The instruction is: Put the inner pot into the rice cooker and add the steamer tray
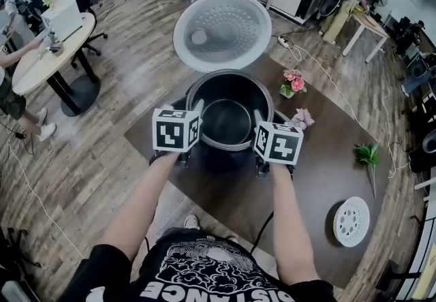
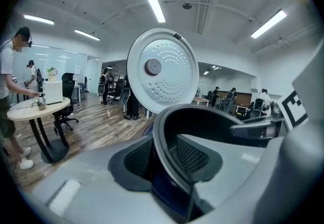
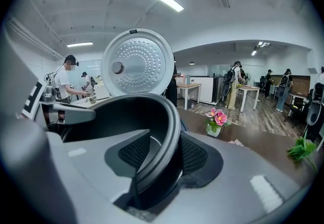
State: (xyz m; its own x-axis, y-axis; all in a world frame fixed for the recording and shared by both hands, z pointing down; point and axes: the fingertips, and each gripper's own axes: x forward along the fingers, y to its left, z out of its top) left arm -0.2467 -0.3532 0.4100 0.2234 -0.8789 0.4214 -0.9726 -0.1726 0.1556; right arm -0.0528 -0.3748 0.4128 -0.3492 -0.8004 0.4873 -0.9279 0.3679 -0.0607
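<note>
dark pot point(image 1: 227, 120) is seated in cooker point(image 1: 219, 157), rim straddled by l gripper point(image 2: 167, 160) & r gripper point(image 3: 162, 157) w/ jaws part-open, not clamped; white steamer tray point(image 1: 351, 221), lying on table point(image 1: 320, 178), is yet to be added.

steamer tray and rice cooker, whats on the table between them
Head view: only bare table between the rice cooker and the steamer tray; the green sprig lies farther off.

Even brightness from ceiling strip lights point(image 2: 152, 1); fisheye edges, soft foreground.
</note>
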